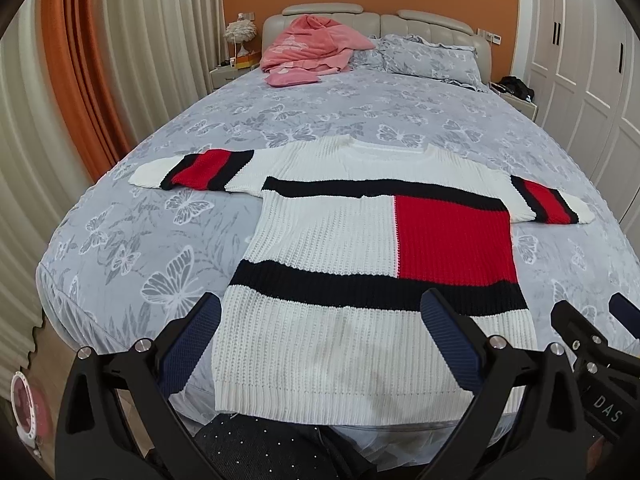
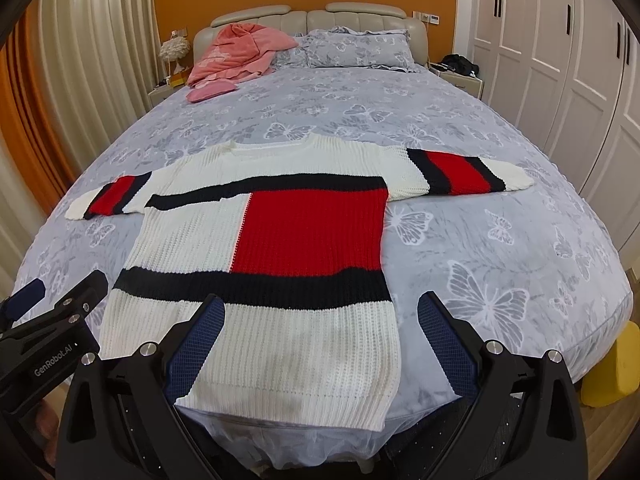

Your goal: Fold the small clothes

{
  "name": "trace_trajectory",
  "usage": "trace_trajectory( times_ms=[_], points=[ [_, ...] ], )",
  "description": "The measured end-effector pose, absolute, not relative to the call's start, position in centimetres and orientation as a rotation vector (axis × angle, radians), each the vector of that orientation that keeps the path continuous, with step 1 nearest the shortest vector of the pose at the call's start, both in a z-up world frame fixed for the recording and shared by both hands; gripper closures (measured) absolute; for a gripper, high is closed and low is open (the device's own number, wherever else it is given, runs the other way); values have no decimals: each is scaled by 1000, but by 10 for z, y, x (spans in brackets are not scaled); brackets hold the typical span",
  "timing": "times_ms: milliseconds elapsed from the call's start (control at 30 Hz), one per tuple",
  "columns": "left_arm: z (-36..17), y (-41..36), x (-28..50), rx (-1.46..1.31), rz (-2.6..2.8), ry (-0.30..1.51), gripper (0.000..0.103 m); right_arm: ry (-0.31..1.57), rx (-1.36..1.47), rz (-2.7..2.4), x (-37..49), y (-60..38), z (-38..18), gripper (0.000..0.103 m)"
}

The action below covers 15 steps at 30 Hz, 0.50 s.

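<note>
Sweater (image 1: 340, 240) laid out flat on the bed (image 1: 120, 232), front up, hem right at the foot edge and neckline pointing toward the headboard (image 1: 400, 26); both sleeves stretched straight out toward the bed's two side edges; knit is white with navy bands and a big red block on the chest, red and navy stripes on each sleeve; left gripper (image 1: 320, 340) hangs over the hem near the sweater's left bottom corner, jaws spread wide, nothing between them, one blue pad beside the sweater's edge and the other above the white band; right gripper (image 2: 320, 340) mirrors it over the right bottom corner, jaws also wide and empty, one pad above the white band, the other over bare bedspread; whether either touches the fabric, I cannot tell; up at the head of the bed, a heap of pink clothes (image 1: 312, 44) by the left corner, a grey pillow (image 1: 432, 56) beside it; white wardrobe doors (image 2: 560, 60) along the right side of the room.
</note>
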<state>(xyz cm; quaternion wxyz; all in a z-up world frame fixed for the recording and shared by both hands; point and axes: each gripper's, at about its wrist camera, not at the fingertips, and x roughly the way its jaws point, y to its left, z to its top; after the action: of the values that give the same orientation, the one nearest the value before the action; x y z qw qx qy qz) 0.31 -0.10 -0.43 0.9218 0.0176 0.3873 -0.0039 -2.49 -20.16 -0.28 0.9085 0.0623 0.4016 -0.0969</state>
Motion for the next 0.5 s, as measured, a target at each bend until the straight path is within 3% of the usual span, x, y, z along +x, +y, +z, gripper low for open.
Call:
trace_trajectory(
  times_ms=[500],
  points=[
    [-12, -6, 14, 49, -10, 812, 5, 858, 134, -194, -12, -203, -13, 7]
  ],
)
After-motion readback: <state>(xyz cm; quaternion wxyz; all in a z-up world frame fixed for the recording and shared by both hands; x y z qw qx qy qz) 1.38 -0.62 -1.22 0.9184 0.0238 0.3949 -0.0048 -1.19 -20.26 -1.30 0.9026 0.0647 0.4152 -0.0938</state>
